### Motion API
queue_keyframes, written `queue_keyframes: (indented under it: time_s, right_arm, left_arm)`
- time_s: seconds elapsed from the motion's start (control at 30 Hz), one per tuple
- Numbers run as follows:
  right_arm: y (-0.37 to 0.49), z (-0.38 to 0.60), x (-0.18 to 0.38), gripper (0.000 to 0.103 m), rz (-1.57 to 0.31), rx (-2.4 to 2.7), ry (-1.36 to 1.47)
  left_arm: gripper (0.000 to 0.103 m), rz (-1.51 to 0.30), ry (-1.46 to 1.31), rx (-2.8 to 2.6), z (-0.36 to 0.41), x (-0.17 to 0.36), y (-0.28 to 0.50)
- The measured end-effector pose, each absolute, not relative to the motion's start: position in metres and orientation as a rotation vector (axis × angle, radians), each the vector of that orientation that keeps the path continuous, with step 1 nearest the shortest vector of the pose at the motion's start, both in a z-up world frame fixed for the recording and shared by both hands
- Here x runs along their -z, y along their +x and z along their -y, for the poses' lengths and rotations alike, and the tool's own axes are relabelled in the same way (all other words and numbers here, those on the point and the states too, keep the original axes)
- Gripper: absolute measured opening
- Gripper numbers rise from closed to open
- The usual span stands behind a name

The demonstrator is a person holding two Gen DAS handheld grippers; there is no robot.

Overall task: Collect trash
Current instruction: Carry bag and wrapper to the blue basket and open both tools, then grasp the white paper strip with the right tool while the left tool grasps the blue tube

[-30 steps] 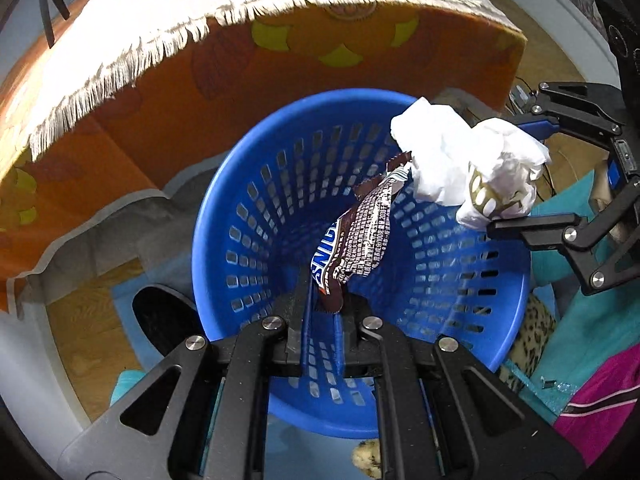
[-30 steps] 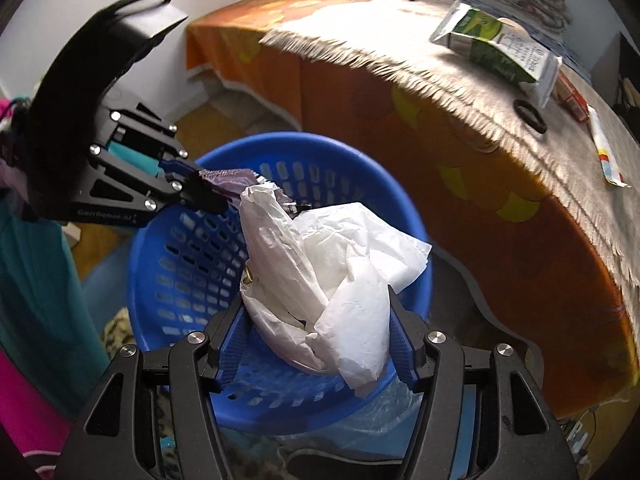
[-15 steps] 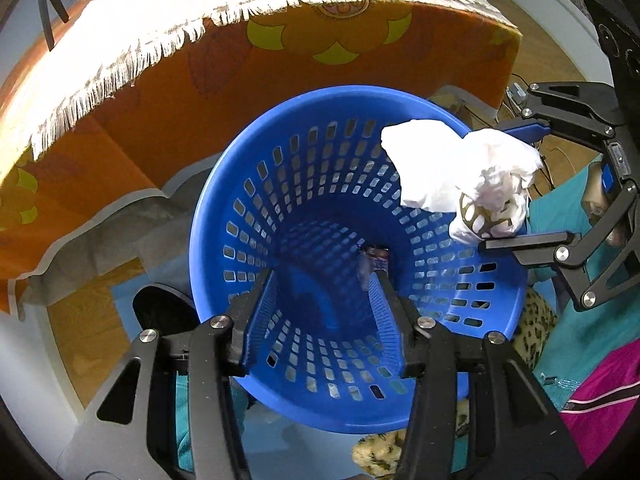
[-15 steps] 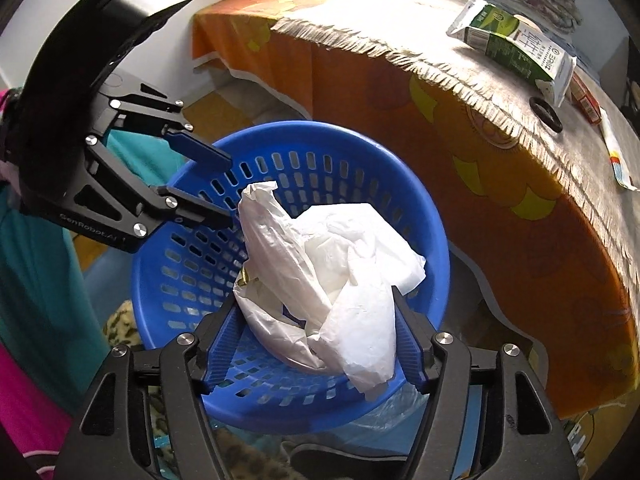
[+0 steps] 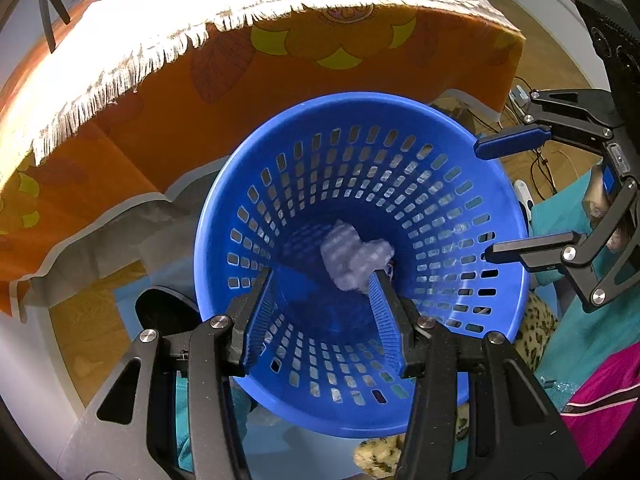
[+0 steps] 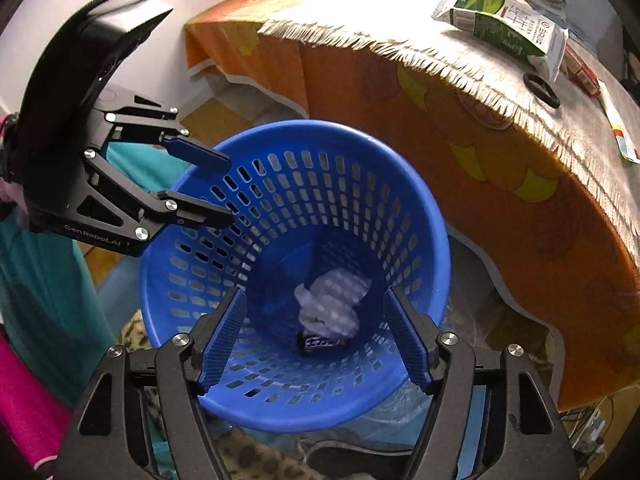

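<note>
A blue slotted basket [image 5: 500, 216] [image 6: 424, 208] stands on the floor beside the table. Crumpled white paper [image 5: 354, 260] [image 6: 332, 304] lies at its bottom, and a dark candy wrapper [image 6: 322, 343] rests beside it. My left gripper [image 5: 322, 316] hangs open over the basket's near rim with nothing between its fingers; in the right wrist view the left gripper [image 6: 228, 188] reaches in from the left. My right gripper [image 6: 316, 336] is open and empty above the basket; in the left wrist view the right gripper [image 5: 484, 200] sits at the basket's right rim.
A table under an orange flowered cloth [image 5: 280, 68] [image 6: 480, 184] and a fringed white runner [image 6: 460, 52] stands behind the basket. On it lie a green carton [image 6: 504, 28], a black ring [image 6: 540, 89] and a paper strip [image 6: 616, 128]. Teal and pink fabric [image 5: 576, 364] lies nearby.
The left gripper opened and dropped the candy wrapper into the basket. Then the right gripper opened and the white paper fell to the basket's bottom.
</note>
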State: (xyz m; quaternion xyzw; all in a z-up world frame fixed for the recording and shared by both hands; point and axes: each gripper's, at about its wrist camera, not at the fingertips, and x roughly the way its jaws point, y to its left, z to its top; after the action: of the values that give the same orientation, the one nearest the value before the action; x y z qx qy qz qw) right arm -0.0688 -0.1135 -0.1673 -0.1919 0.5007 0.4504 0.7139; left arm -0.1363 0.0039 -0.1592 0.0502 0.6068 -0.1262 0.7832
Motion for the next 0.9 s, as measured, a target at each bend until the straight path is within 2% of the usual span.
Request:
queue_keyframes:
  time_s: [0.27, 0.83, 0.87, 0.9]
  right_arm:
    - [-0.054, 0.122, 0.152, 0.071, -1.073, -0.962, -0.371]
    - [0.016, 0.170, 0.106, 0.071, -0.961, -0.786, -0.215]
    - [0.021, 0.173, 0.103, 0.071, -0.949, -0.772, -0.218]
    - [0.026, 0.178, 0.100, 0.071, -0.936, -0.758, -0.220]
  left_arm:
    - [0.049, -1.271, 0.081, 0.256, -0.009, 0.146, -0.125]
    - [0.049, -1.100, 0.021, 0.200, -0.024, 0.074, -0.046]
    - [0.052, -1.093, 0.019, 0.200, -0.024, 0.072, -0.041]
    - [0.059, -1.086, 0.018, 0.200, -0.024, 0.069, -0.036]
